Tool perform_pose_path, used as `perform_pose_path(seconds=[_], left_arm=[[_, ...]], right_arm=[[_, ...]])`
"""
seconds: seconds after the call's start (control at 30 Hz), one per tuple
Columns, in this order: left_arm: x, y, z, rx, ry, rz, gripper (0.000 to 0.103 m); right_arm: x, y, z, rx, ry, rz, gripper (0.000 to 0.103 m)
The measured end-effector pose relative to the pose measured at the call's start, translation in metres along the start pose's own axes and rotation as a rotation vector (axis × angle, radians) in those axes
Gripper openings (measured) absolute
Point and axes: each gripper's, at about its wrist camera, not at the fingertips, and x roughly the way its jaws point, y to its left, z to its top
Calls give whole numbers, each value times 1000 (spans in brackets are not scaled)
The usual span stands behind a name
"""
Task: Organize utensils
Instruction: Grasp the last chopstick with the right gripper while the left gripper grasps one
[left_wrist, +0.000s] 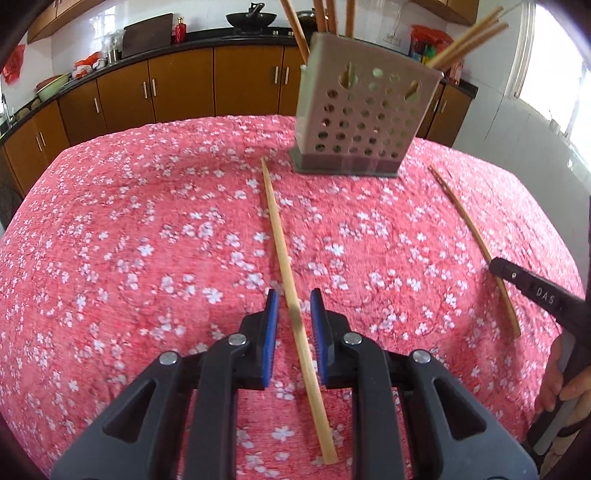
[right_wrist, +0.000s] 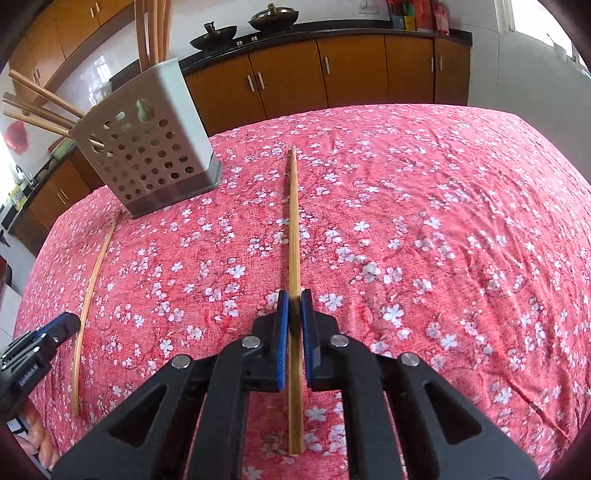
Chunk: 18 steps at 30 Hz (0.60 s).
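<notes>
A table draped in a red floral cloth (left_wrist: 147, 229) fills the foreground. Behind it, an L-shaped run of brown cabinets (left_wrist: 177, 88) with metal handles carries a black countertop (right_wrist: 332, 35). Two dark woks (right_wrist: 273, 18) sit on the hob; a red bottle (left_wrist: 180, 29) and bowls (left_wrist: 53, 86) line the counter. Walls are white tile (left_wrist: 88, 26), with upper cabinets (right_wrist: 74, 22) above. Daylight enters through a window (left_wrist: 550, 55) at the right.

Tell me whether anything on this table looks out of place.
Yes. Two chopsticks lie loose on the pink floral tablecloth rather than in the perforated holder, where the others stand.
</notes>
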Motion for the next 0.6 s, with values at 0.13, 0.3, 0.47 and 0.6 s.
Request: perform_pose_path(seconds=[0.13,0.3,0.47,0.6], left_arm=[[7,0,-3,10,4,39,10],[13,20,6,-11,1,90,8],[23,55,23,-55,2,161,9],[30,76,34,-68,-11,191,12]], right_arm=[[-1,3,0,-8,-2,2,8],[4,12,4,-35,-3,2,8],[12,18,13,-68,-8,-16,8],[21,21,19,-91,-14,-44,8]])
